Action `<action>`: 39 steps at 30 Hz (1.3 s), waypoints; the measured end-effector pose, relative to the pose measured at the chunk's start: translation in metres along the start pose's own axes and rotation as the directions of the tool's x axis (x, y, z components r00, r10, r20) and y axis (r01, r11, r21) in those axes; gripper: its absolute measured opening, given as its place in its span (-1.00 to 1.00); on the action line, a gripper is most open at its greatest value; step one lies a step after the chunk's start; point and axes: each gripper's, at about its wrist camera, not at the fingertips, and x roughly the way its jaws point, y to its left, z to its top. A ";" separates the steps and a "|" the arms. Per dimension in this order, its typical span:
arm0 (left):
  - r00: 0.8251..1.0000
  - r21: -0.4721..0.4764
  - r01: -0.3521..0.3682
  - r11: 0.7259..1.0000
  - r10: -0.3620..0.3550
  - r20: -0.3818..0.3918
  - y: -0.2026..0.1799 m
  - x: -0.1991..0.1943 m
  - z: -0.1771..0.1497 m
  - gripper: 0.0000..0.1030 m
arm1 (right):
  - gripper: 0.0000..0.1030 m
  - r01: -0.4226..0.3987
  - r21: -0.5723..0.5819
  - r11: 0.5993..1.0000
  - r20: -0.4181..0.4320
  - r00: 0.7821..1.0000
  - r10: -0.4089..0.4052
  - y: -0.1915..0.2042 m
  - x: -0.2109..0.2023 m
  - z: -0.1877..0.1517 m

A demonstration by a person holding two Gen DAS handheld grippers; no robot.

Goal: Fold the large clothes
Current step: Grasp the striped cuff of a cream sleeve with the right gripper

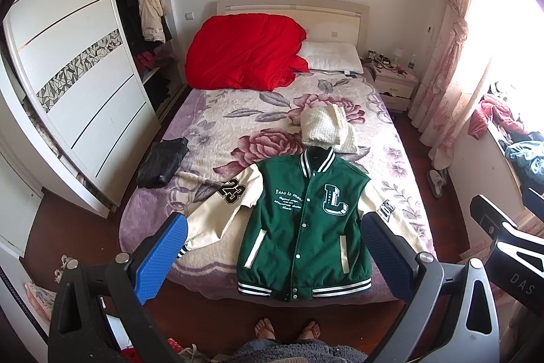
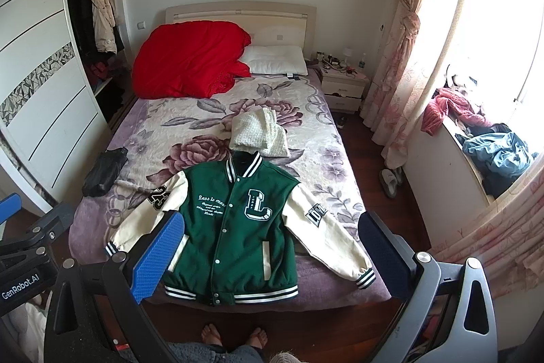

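Observation:
A green varsity jacket (image 1: pixel 306 220) with cream sleeves lies flat, face up and buttoned, at the foot of the bed, sleeves spread out; it also shows in the right wrist view (image 2: pixel 231 227). My left gripper (image 1: pixel 272 250) is open and empty, held above the foot of the bed, its blue pads either side of the jacket in view. My right gripper (image 2: pixel 272 254) is open and empty at a similar height. The right gripper's body shows at the right edge of the left wrist view (image 1: pixel 503 244).
The bed (image 1: pixel 210 131) has a floral blanket. On it lie a folded cream knit (image 1: pixel 326 128), a black garment (image 1: pixel 163 164), a red quilt (image 1: pixel 244 51) and a pillow (image 1: pixel 333 56). A wardrobe (image 1: pixel 78 84) stands left, a nightstand (image 1: pixel 396 84) and curtains right. The person's feet (image 1: pixel 289 330) are below.

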 end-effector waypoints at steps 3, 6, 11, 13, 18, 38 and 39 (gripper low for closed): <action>1.000 0.001 0.002 1.000 -0.002 -0.001 -0.001 0.001 -0.001 1.00 | 1.00 -0.001 0.001 1.000 0.001 1.000 0.001 0.000 0.000 -0.001; 1.000 0.001 0.006 1.000 -0.006 -0.002 0.002 0.008 0.003 1.00 | 1.00 -0.006 0.006 1.000 -0.003 1.000 0.006 0.000 0.001 0.000; 0.997 0.015 -0.045 0.999 0.044 0.067 0.006 0.049 0.008 1.00 | 1.00 -0.021 0.083 0.996 -0.037 0.999 0.024 -0.006 0.026 0.007; 0.996 0.027 -0.054 0.998 0.052 0.071 0.009 0.072 0.007 1.00 | 1.00 -0.023 0.125 0.992 -0.055 0.998 0.030 -0.016 0.049 0.006; 0.998 0.053 -0.061 0.997 0.059 0.035 0.006 0.155 -0.002 1.00 | 1.00 0.058 0.367 0.928 -0.200 0.980 0.018 -0.083 0.139 -0.033; 0.858 0.220 -0.269 0.938 0.337 -0.389 -0.105 0.469 -0.085 1.00 | 0.69 0.300 0.950 -0.086 -0.259 0.912 0.319 -0.415 0.577 -0.486; 0.852 0.232 -0.274 0.933 0.348 -0.391 -0.111 0.478 -0.088 1.00 | 0.69 0.291 0.946 -0.145 -0.233 0.918 0.319 -0.417 0.591 -0.499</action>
